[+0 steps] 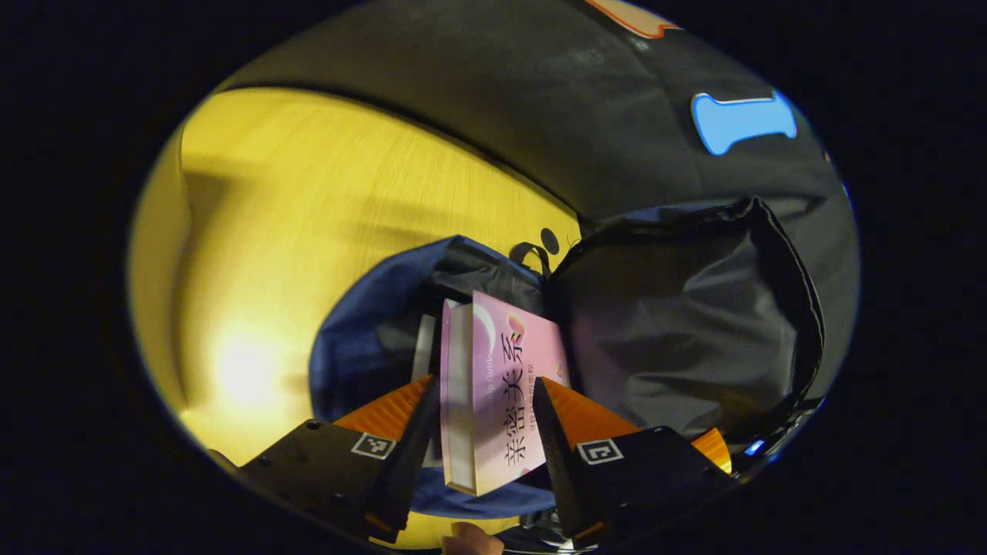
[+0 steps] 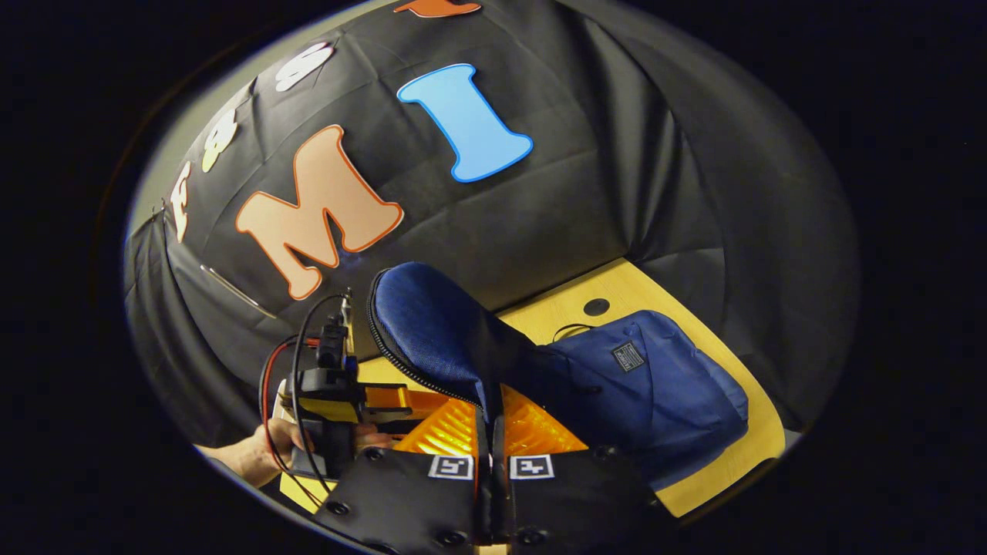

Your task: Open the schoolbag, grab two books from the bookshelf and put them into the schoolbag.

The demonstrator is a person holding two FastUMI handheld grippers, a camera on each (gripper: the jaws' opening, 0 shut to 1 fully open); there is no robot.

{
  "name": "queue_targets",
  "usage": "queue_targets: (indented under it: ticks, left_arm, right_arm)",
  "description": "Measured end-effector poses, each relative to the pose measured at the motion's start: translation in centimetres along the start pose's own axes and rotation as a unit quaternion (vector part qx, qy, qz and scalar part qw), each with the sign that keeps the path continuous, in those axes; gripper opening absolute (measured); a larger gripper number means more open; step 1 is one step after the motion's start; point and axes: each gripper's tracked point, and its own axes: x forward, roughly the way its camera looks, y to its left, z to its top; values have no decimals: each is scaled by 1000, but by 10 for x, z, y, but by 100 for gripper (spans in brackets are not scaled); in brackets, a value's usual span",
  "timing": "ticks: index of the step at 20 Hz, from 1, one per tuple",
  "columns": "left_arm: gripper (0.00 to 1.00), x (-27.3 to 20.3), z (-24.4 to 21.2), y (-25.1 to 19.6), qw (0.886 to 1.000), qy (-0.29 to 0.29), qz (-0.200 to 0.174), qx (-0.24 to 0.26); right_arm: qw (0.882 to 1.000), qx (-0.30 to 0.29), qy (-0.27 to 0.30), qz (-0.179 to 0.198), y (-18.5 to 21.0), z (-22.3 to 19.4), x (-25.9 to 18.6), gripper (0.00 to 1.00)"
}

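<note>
Over the open schoolbag on the yellow surface: left gripper fingers clamped on a pink book, poised at the bag's mouth. Right gripper fingers pinched tight on the lifted schoolbag flap.

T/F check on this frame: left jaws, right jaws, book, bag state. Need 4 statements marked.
1. The left gripper is shut on a pink book. True.
2. The book lies flat on the table. False: it is held over the open schoolbag.
3. The right gripper hangs open. False: it is shut on the schoolbag's flap, holding it up.
4. The schoolbag is unzipped. True.
</note>
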Motion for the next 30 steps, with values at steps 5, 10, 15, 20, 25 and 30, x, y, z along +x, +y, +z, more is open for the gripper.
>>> queue_targets:
  ticks: [5,10,15,20,25,30]
  left_arm:
    - [71,-53,15,-12,996,-55,-1,66]
    - [74,-132,30,-33,967,-128,18,221]
    - [83,-243,86,-76,870,-291,100,384]
    - [99,-286,79,-135,814,-392,143,403]
    - [97,-297,77,-119,813,-429,181,350]
    - [99,-326,57,-98,824,-437,193,305]
  right_arm:
    - [1000,-24,11,-2,3,-12,2,4]
    - [999,-40,18,-1,6,-20,3,4]
    - [995,-92,47,7,20,-43,7,10]
    - [978,-184,95,11,33,-87,6,46]
    - [961,-249,117,31,49,-129,-11,100]
    - [961,-273,20,51,107,-69,-46,100]
